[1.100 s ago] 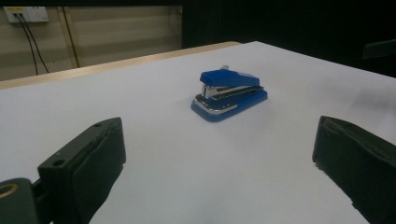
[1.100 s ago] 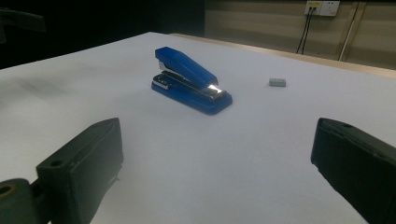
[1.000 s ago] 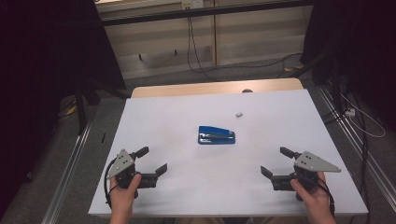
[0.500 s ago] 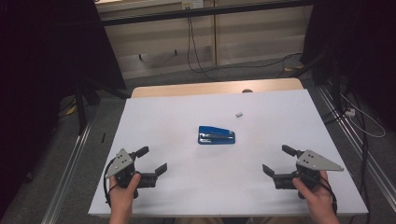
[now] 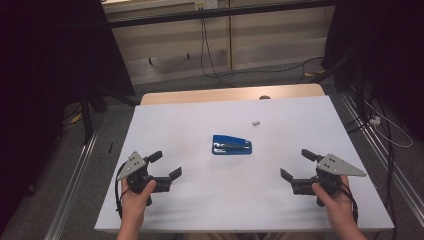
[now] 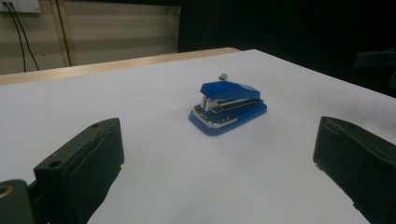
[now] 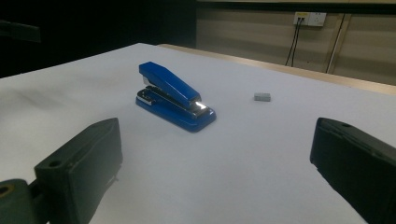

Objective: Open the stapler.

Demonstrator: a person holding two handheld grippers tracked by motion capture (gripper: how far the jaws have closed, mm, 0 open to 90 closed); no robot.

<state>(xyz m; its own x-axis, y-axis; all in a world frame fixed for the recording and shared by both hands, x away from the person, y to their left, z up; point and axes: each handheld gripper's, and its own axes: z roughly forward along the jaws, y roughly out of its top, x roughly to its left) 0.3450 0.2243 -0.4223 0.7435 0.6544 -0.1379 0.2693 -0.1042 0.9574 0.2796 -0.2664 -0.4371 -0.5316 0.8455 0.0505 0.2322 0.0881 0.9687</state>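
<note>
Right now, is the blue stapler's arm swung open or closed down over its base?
Closed down. The blue stapler sits upright on the table, top arm lying low over its base, a narrow slit between them; neither gripper touches it.

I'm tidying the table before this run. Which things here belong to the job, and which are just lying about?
In the job:
- blue stapler, mid-table, both open grippers aimed at it
- left gripper
- right gripper

Just lying about:
- small grey block, beyond the stapler
- cables on the floor

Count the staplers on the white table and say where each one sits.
1. The blue stapler lies near the middle of the white table, between the open left gripper and open right gripper, touching neither. A small grey block sits beyond it.
</note>
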